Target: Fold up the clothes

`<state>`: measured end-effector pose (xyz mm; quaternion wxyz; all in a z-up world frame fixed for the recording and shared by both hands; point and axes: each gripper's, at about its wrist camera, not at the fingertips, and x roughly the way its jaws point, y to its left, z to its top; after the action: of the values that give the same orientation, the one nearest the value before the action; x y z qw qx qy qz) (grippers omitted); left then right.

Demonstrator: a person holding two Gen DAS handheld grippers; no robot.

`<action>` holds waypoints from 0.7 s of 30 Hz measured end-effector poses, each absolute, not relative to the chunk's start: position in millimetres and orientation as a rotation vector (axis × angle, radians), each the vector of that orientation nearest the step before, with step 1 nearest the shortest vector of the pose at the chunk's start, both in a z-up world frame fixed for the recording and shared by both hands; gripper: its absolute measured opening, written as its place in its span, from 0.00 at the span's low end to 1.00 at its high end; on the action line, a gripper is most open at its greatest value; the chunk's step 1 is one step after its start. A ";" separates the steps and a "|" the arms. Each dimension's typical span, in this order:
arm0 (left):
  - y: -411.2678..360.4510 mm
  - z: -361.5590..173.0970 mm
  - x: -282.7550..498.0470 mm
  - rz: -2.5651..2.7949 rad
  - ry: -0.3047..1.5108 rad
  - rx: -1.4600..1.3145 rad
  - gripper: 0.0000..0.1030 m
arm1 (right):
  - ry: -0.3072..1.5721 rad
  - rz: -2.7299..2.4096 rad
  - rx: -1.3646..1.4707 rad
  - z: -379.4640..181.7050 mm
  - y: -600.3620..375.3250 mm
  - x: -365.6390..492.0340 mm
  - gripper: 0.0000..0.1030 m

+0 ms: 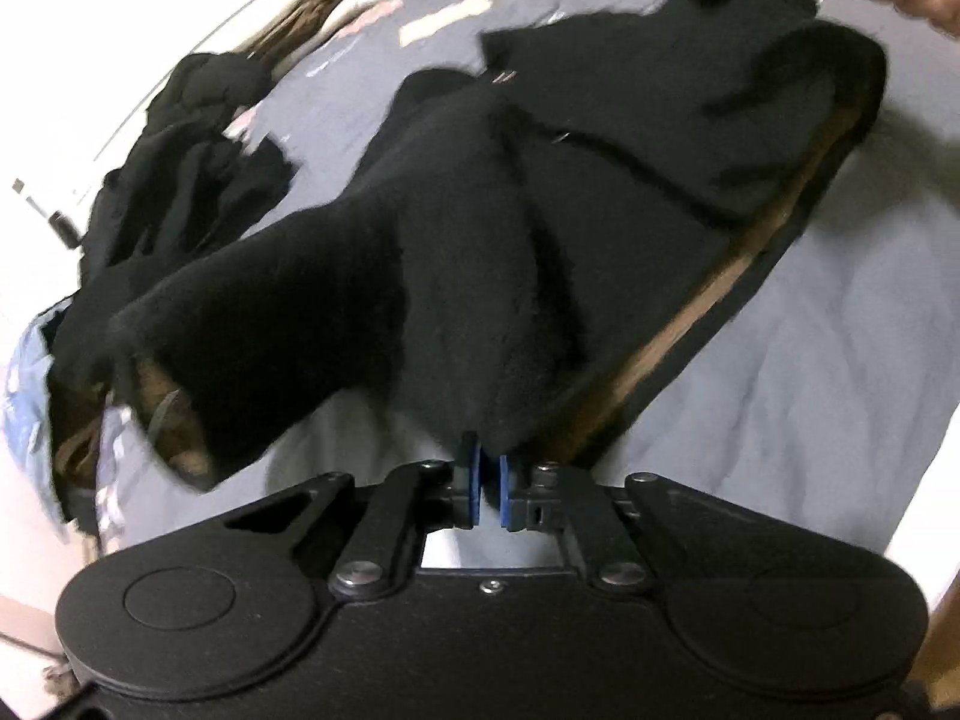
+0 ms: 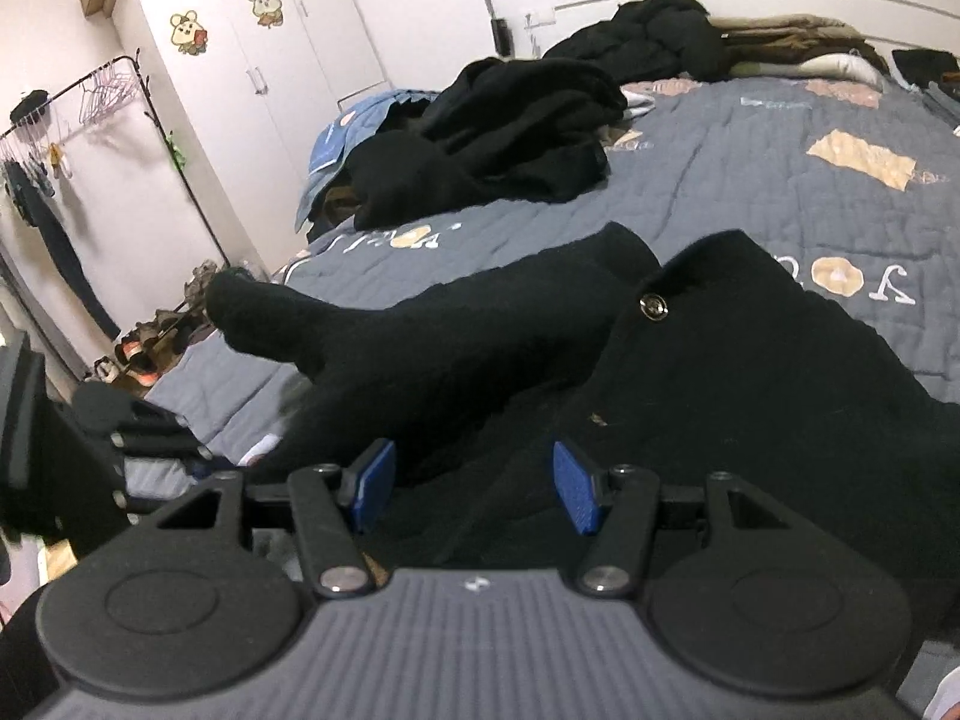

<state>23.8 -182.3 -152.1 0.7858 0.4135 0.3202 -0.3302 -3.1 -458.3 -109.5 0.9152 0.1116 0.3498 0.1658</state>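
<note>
Left wrist view: no writing is legible. The left gripper point(image 1: 487, 480) is pinched almost closed on a fold of the black fleece jacket point(image 1: 540, 228), which is spread on the grey quilt point(image 1: 780, 408).

Right wrist view: quilt lettering is unreadable. The right gripper point(image 2: 474, 489) hovers half open over the jacket, gripping nothing.

The left wrist view looks steeply down, close over a black fleece jacket point(image 1: 540, 192) on the grey quilted bed point(image 1: 780, 390). The right wrist view faces shallower across both toward white wardrobe doors point(image 2: 252, 60).
</note>
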 end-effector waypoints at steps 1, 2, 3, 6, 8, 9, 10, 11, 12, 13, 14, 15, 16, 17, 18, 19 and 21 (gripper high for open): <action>-176.8 -153.1 27.7 -0.698 0.704 0.903 0.11 | 0.730 0.350 0.223 -110.8 -459.1 -3.0 0.56; -172.8 -150.4 28.6 -0.704 0.719 0.882 0.12 | 0.739 0.358 0.217 -112.2 -460.0 -3.0 0.56; -168.9 -147.7 29.5 -0.711 0.734 0.861 0.12 | 0.748 0.360 0.207 -113.9 -459.8 -2.9 0.56; -156.0 -125.6 31.5 -0.766 0.752 0.690 0.34 | 0.756 0.341 0.194 -117.7 -459.7 -2.3 0.56; -144.6 -105.3 34.3 -0.795 0.723 0.523 0.69 | 0.732 0.338 0.222 -115.6 -461.3 -3.4 0.56; -136.6 -96.7 38.7 -0.769 0.689 0.424 0.69 | 0.716 0.338 0.238 -113.9 -462.1 -4.0 0.56; -129.3 -91.2 45.7 -0.725 0.671 0.329 0.67 | 0.698 0.339 0.255 -111.6 -462.2 -4.8 0.56; -121.6 -88.3 53.9 -0.683 0.667 0.245 0.62 | 0.681 0.340 0.268 -109.5 -462.1 -5.3 0.56; -111.4 -86.1 63.7 -0.636 0.665 0.162 0.59 | 0.669 0.341 0.276 -107.9 -461.8 -5.3 0.56; -100.7 -84.1 75.4 -0.592 0.665 0.087 0.57 | 0.659 0.344 0.282 -106.6 -461.3 -5.1 0.56; -91.7 -81.4 88.1 -0.575 0.677 0.029 0.57 | 0.654 0.349 0.284 -106.0 -460.5 -4.8 0.56; -82.8 -78.8 100.8 -0.557 0.688 -0.029 0.57 | 0.653 0.353 0.280 -105.9 -459.5 -4.4 0.56; -73.7 -76.2 113.8 -0.542 0.702 -0.090 0.57 | 0.654 0.355 0.277 -106.4 -458.7 -3.8 0.56; -63.7 -74.1 128.2 -0.545 0.736 -0.164 0.57 | 0.656 0.356 0.276 -107.2 -458.2 -3.3 0.56; -55.7 -72.5 140.9 -0.542 0.756 -0.225 0.57 | 0.659 0.355 0.277 -108.4 -457.8 -2.2 0.56; -48.8 -72.2 153.7 -0.534 0.772 -0.278 0.57 | 0.664 0.354 0.280 -109.9 -457.5 -0.9 0.56; -38.3 -78.2 180.5 -0.536 0.847 -0.387 0.57 | 0.673 0.352 0.280 -113.3 -456.2 1.7 0.56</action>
<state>180.5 -38.3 -78.2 0.8591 -0.1844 0.4035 -0.2553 1.7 -456.2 -113.3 0.9193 0.1364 0.3272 0.1710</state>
